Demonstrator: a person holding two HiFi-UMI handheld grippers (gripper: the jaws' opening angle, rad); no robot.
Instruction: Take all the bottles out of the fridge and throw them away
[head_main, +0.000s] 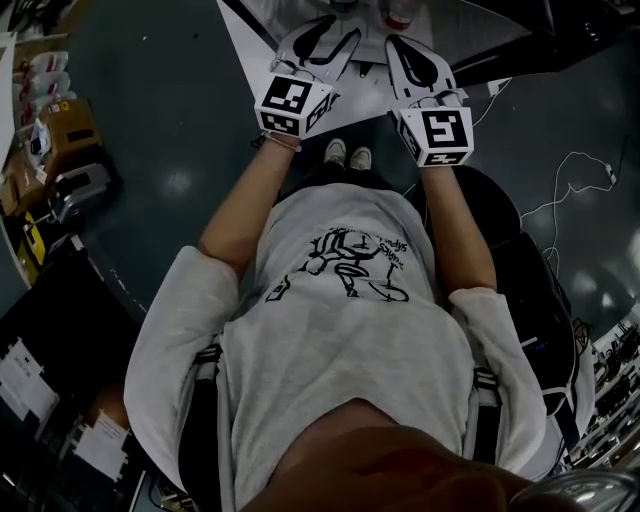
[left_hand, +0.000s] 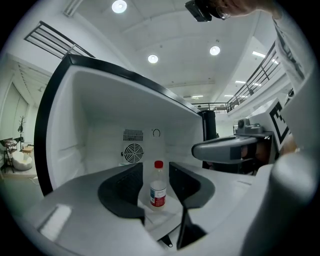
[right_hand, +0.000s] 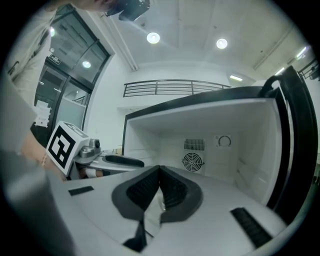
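A small clear bottle (left_hand: 158, 186) with a red cap and red label stands upright on the white floor of the open fridge (left_hand: 65, 130). In the left gripper view it sits between my left gripper's (left_hand: 159, 187) two dark pads with a gap on each side, so the jaws are open. My right gripper (right_hand: 160, 175) is shut with nothing gripped and points into the same fridge (right_hand: 250, 145). In the head view both grippers, left (head_main: 328, 30) and right (head_main: 400, 45), reach forward side by side. A red-and-white bottle top (head_main: 398, 12) shows at the upper edge.
A round fan vent (left_hand: 133, 152) sits in the fridge's back wall. The fridge's black door frame (right_hand: 295, 150) stands at the right. Boxes (head_main: 60, 130) line the floor at left, white cables (head_main: 570, 180) trail at right, and a black object (head_main: 530, 290) stands beside the person.
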